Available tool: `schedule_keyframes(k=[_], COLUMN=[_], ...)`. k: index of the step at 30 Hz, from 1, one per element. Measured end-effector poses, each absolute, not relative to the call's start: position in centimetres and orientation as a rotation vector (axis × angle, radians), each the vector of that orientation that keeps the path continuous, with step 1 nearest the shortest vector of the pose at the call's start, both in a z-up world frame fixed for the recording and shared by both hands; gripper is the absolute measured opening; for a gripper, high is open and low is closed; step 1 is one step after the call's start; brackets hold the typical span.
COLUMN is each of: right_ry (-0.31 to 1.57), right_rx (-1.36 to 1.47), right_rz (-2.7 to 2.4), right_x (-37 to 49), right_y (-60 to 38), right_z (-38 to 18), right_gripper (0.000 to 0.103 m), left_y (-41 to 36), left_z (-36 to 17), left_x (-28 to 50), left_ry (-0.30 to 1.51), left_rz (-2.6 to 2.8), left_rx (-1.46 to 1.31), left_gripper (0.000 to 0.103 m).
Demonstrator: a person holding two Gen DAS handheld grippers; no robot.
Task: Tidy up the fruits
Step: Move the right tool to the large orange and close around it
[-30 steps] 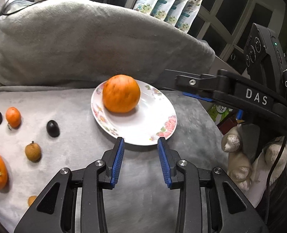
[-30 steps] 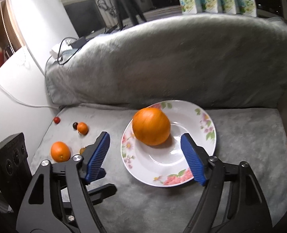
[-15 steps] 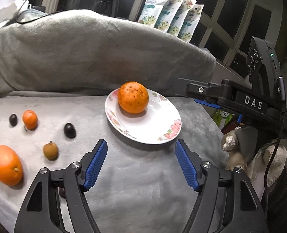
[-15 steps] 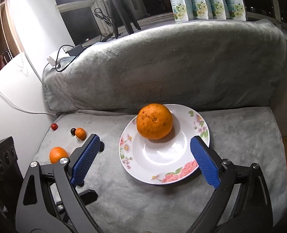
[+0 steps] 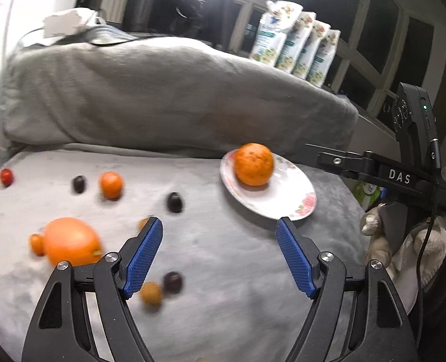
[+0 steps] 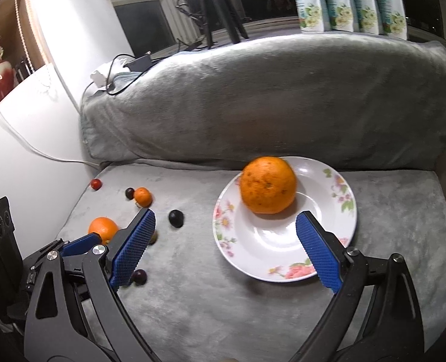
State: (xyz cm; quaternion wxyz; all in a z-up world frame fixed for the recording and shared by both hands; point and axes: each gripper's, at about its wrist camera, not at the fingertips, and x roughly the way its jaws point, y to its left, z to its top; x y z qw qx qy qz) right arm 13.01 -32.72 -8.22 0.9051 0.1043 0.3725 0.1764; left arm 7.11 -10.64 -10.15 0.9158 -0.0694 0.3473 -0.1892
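Grey blanket [image 6: 253, 316], big orange [image 6: 268, 188] on floral plate [image 6: 340, 211]; left gripper [image 5: 220, 256] & right gripper [image 6: 226, 247] jaws spread, empty

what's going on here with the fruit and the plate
A person is sorting fruit on a grey blanket with two handheld grippers. One large orange already sits on the floral plate. Both the left gripper and the right gripper are open and empty. A second orange, a tangerine and several small dark fruits lie loose on the blanket.
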Motion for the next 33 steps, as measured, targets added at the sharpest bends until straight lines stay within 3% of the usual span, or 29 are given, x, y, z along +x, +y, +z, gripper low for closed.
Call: schedule_keyframes(k=[17, 33], right_ry=[0.795, 0.959], right_rx=[0.193, 0.092], right_rz=[0.527, 0.74], right_x=[14.2, 16.7], right_y=[-26.5, -17.6], right_z=[-7.9, -10.8], right_gripper=[0.096, 0.096], left_y=[0.2, 2.3], left_z=[-13.0, -16.2], left_x=[5.0, 6.0], left_ry=[0.754, 0.837], left_rz=[-0.158, -0.157], left_rx=[-0.245, -0.339], left_gripper=[0.078, 0.078])
